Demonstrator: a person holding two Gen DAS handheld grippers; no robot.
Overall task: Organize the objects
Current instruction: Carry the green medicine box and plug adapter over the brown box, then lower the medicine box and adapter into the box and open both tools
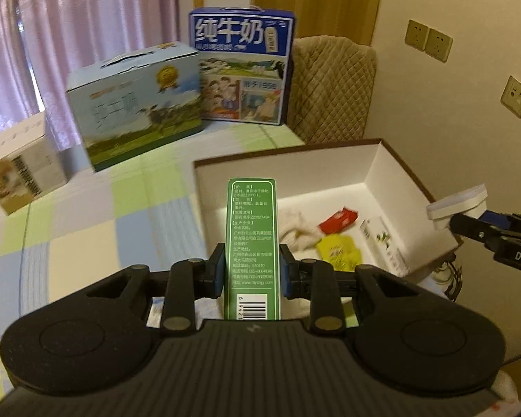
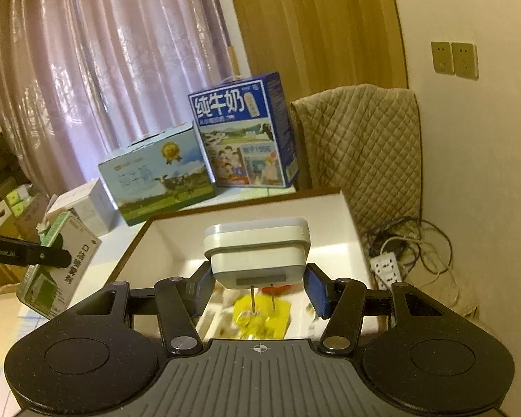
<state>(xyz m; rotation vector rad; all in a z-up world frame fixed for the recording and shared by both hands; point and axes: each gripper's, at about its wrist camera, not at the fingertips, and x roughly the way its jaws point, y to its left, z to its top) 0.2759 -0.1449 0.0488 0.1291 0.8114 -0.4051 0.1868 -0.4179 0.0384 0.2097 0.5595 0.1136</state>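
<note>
We carry both items toward the open white cardboard box (image 1: 382, 163) ahead: left gripper (image 1: 251, 271) jaws grasp a tall green printed carton (image 1: 253, 229); right gripper (image 2: 258, 290) jaws look slack around a white plug-in device (image 2: 257, 246), so lower next.

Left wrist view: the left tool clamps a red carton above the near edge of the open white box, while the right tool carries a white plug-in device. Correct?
Not quite. In the left wrist view the carton in the left tool is green, not red. The open white box, right tool and white plug-in device are as stated.
</note>
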